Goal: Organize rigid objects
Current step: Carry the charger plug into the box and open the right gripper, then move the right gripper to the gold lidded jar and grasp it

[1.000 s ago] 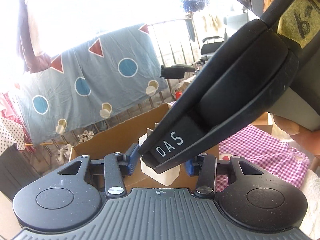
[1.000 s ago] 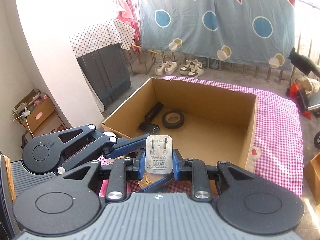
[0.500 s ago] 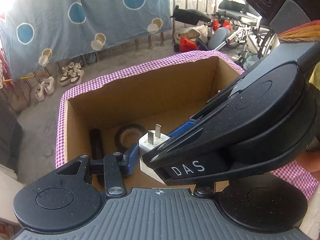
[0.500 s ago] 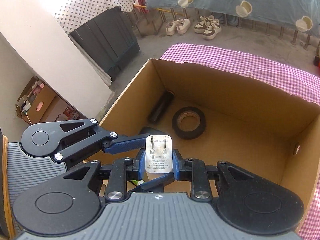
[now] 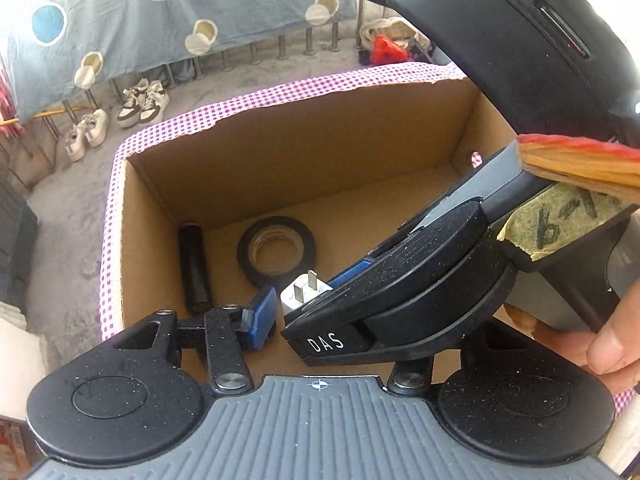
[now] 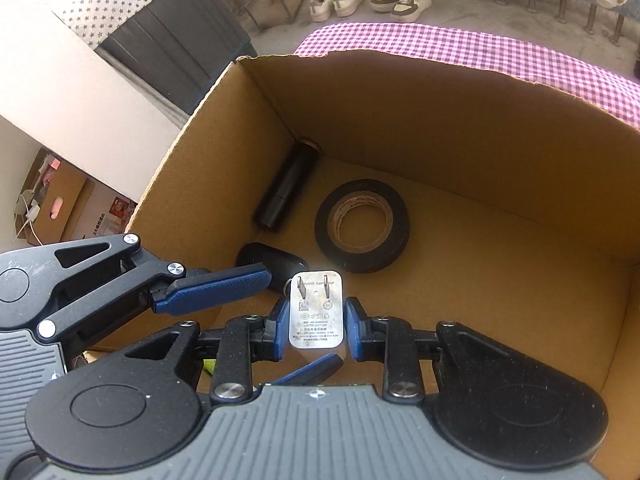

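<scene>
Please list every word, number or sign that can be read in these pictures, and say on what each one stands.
"DAS": white letters on the right gripper body.
"b-1" or similar: handwritten on a tan patch; uncertain.
White charger face: small print and marks, too small to read.
Tape roll core: print, blurred.

Bare cardboard box (image 6: pixel 460 120) floor right of tape roll (image 6: pixel 362 226); black cylinder (image 6: pixel 288 186) and dark case (image 6: pixel 268 258) crowding the left wall.
</scene>
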A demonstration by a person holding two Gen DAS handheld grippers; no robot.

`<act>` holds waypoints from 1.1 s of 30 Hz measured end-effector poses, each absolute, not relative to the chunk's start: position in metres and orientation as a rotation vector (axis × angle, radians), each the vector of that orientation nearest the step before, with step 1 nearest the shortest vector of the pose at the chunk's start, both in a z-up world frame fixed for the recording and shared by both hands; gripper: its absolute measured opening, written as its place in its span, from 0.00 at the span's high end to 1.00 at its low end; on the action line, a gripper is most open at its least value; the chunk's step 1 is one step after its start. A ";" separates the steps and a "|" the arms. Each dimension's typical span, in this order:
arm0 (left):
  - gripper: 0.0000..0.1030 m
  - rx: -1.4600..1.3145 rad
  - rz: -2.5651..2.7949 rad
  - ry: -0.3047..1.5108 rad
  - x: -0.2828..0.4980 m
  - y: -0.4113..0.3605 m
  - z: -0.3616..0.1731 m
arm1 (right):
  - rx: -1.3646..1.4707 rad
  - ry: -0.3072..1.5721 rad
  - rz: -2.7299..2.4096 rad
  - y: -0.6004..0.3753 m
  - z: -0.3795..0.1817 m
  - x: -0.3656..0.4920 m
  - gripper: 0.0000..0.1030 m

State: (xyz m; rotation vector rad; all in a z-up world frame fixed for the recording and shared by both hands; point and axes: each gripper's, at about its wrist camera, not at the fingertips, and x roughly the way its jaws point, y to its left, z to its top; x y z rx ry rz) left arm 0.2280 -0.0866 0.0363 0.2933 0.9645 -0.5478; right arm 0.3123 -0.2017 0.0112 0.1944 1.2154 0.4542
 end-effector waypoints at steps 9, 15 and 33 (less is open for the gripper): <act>0.44 0.232 -0.548 0.882 0.201 -0.071 0.067 | 0.313 1.112 0.434 -0.233 0.050 0.285 0.57; 0.40 0.202 -0.575 0.777 0.155 -0.055 0.096 | 0.369 0.954 0.440 -0.267 0.097 0.210 0.55; 0.38 0.200 -0.580 0.771 0.059 -0.076 0.018 | 0.610 0.807 0.358 -0.311 0.030 0.054 0.50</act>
